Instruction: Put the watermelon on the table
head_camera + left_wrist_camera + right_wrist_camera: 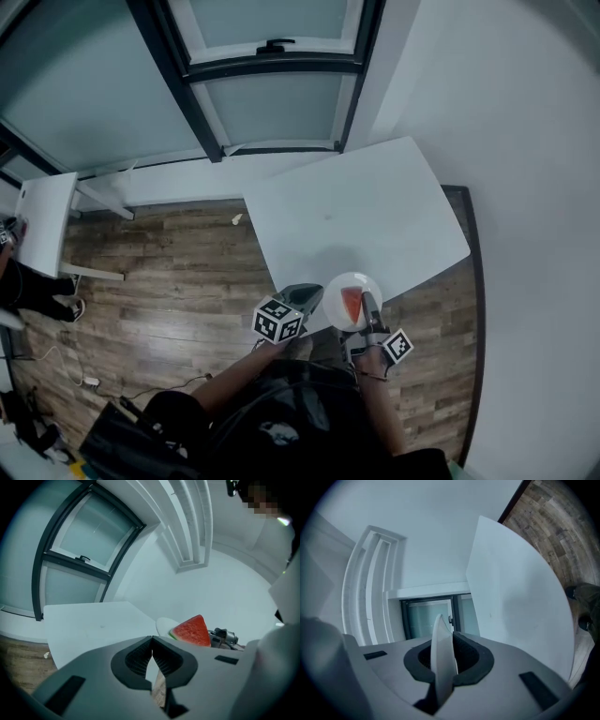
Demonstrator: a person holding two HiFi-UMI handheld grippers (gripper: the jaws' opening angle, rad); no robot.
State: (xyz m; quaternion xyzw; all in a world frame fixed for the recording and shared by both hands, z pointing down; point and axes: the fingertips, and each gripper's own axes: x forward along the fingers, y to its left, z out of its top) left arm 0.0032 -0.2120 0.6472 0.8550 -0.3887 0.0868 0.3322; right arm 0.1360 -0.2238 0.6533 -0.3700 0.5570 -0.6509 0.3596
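Observation:
A red watermelon slice [352, 303] [192, 631] lies on a small white plate [360, 281] [162, 625]. My right gripper [368, 309] is shut on the plate's rim and carries it over the near edge of the white table [356, 211]. In the right gripper view the plate [442, 660] shows edge-on between the jaws, with the table [520, 597] ahead. My left gripper [307, 297] [151, 651] is shut with nothing in it, just left of the plate. The right gripper [224, 637] shows behind the slice in the left gripper view.
The table stands against the white wall [525, 141] on the right. Dark-framed glass doors [272, 84] lie beyond it. A second white table [45, 220] stands at the far left on the wooden floor [159, 281], with cables [84, 380] near it.

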